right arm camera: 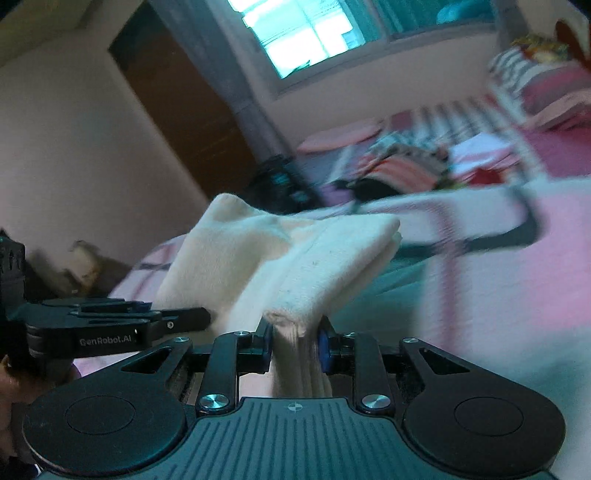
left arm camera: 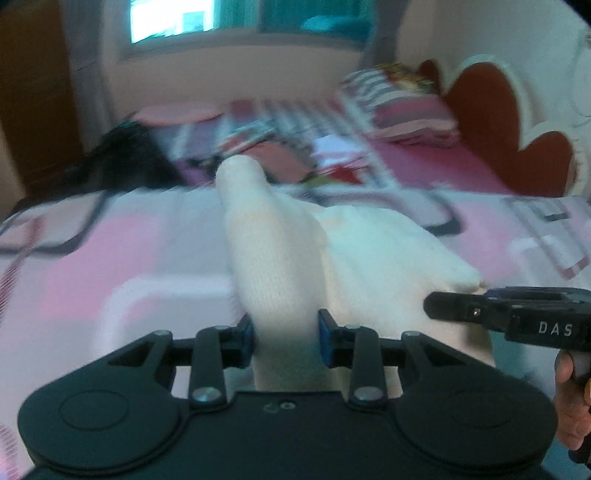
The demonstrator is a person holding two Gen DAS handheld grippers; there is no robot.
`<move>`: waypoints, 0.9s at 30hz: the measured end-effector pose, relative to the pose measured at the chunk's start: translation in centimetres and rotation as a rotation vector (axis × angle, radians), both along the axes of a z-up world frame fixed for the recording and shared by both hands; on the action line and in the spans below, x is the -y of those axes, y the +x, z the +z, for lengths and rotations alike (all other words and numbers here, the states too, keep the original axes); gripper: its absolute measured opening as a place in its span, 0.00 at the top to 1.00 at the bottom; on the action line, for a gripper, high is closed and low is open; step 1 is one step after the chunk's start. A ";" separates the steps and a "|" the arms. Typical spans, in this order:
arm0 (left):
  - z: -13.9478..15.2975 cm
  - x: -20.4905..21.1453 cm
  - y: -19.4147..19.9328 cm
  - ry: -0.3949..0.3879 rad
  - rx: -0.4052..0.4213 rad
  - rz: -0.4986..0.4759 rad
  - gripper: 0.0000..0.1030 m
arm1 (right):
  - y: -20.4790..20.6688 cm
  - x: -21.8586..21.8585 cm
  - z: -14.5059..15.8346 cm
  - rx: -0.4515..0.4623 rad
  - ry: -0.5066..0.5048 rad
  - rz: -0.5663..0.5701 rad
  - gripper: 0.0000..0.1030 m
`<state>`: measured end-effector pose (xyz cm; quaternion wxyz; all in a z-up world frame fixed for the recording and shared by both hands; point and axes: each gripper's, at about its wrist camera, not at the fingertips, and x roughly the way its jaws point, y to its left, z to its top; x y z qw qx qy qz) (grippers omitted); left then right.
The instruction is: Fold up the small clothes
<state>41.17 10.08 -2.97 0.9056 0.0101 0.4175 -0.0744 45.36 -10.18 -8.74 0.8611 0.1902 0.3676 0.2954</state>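
Left wrist view: the left gripper (left arm camera: 286, 341) pinches a cream sock (left arm camera: 280, 258) between its fingers, lifted over the pink bed (left arm camera: 110, 258). The right gripper (right arm camera: 295, 347) pinches the sock's ribbed cuff end. It looks soft, light and floppy, so holding both ends is best.

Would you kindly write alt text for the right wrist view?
The right gripper has its jaws shut on a cream knitted garment lifted above a pink patterned bedspread. The left gripper reaches in from the left, with a window behind.
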 end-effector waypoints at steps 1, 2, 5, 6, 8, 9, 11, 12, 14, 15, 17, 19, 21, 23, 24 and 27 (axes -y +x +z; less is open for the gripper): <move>-0.2 -1.6 -0.5 0.005 -0.019 0.023 0.69 | -0.1 -1.7 -0.4 -0.015 0.020 0.014 0.77; -0.5 -3.1 -0.9 -0.003 -0.044 0.046 0.69 | -0.4 -3.5 -0.8 -0.032 0.035 0.030 0.77; -2.5 -7.5 -1.2 -0.072 -0.123 0.127 0.63 | -0.6 -7.3 -2.4 -0.073 0.054 0.057 0.77; -3.5 -8.6 -1.4 -0.079 -0.137 0.151 0.56 | -0.6 -8.0 -3.1 -0.085 0.039 0.049 0.77; -4.3 -10.2 -2.6 -0.128 -0.114 0.180 0.45 | 0.4 -8.3 -4.9 -0.136 0.022 0.027 0.77; -4.4 -10.5 -3.3 -0.150 -0.100 0.180 0.45 | 0.6 -8.1 -5.6 -0.153 0.022 0.020 0.77; -4.6 -10.3 -4.0 -0.146 -0.076 0.177 0.45 | 0.9 -6.8 -6.3 -0.162 0.039 0.022 0.77; -4.8 -10.1 -4.3 -0.141 -0.067 0.175 0.45 | 1.0 -6.7 -6.3 -0.161 0.034 0.023 0.77; -5.1 -10.2 -4.7 -0.155 -0.054 0.193 0.45 | 1.4 -7.0 -6.2 -0.153 0.010 0.026 0.77; -5.1 -10.5 -5.0 -0.173 -0.055 0.204 0.45 | 1.2 -7.1 -6.0 -0.148 0.000 0.027 0.77; -4.9 -10.9 -5.8 -0.204 -0.059 0.222 0.45 | 0.7 -7.0 -5.8 -0.156 -0.001 0.031 0.76; -4.5 -10.6 -7.5 -0.217 -0.035 0.202 0.46 | 0.2 -7.2 -4.8 -0.154 -0.015 0.059 0.70; -5.0 -10.6 -8.8 -0.235 -0.041 0.181 0.48 | -0.8 -6.2 -4.0 -0.143 -0.028 0.071 0.59; -6.1 -10.5 -9.5 -0.289 -0.069 0.151 0.59 | -1.6 -5.5 -4.4 -0.199 0.009 0.111 0.59; -6.7 -10.3 -9.5 -0.321 -0.091 0.140 0.64 | -1.9 -5.4 -4.9 -0.235 0.019 0.122 0.59; -7.5 -10.1 -9.1 -0.339 -0.102 0.152 0.74 | -3.1 -5.6 -6.7 -0.294 0.050 0.128 0.75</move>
